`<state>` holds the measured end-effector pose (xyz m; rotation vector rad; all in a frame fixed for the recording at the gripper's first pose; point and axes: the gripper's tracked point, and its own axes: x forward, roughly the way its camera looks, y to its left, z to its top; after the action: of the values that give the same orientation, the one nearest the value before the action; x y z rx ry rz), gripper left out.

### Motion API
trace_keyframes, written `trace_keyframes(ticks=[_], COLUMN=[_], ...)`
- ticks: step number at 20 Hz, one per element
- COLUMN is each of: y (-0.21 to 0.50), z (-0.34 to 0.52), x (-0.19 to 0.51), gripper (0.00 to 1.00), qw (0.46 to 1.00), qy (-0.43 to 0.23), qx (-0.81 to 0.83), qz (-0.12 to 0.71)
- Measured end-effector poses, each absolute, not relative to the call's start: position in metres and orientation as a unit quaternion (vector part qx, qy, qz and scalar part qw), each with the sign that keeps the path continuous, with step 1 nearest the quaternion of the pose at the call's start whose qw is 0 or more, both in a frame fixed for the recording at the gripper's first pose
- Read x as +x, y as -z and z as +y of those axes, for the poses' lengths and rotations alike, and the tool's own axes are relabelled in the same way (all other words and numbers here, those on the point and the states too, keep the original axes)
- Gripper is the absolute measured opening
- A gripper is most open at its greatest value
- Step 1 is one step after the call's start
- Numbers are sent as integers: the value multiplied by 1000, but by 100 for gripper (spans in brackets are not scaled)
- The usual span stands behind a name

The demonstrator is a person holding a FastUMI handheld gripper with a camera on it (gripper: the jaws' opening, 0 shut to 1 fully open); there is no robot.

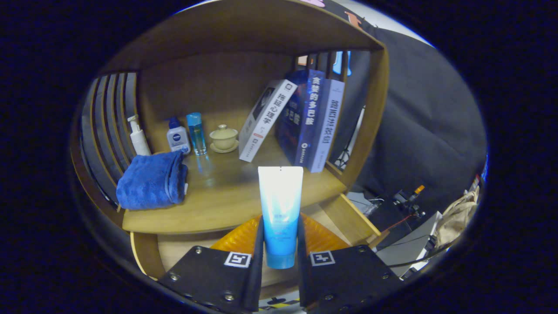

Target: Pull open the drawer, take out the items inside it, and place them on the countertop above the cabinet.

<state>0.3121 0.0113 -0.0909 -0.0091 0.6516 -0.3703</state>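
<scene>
My gripper (280, 239) is shut on a white-and-blue tube (280, 205), which stands upright between both fingers, its flat crimped end pointing up. The tube hangs in front of the wooden countertop (226, 196) and above the pulled-out drawer (344, 213). Just behind the fingers, low down, an orange ribbed thing (322, 237) shows inside the drawer. The countertop's front edge lies just beyond the fingers.
On the countertop lie a folded blue towel (151, 179), a white pump bottle (138, 136), a small blue-capped bottle (177, 137), a clear blue bottle (195, 132), a lidded cup on a saucer (224, 138) and leaning books (301, 120). Cables and gear (405, 205) lie right of the cabinet.
</scene>
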Motion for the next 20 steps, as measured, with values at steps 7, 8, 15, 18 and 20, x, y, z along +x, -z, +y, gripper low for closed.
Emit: trace_keyframes(ticks=[7,8,15,18,20], y=[126,129,148,148,153], z=[29,31,29,26,24], x=[367,373,400,408,407], gripper=[35,35,35,35,39], qw=[930,931,932,937,936], qy=[111,104,79,73,69], qx=[12,16,37,59,58], qz=[350,350,352,337,341])
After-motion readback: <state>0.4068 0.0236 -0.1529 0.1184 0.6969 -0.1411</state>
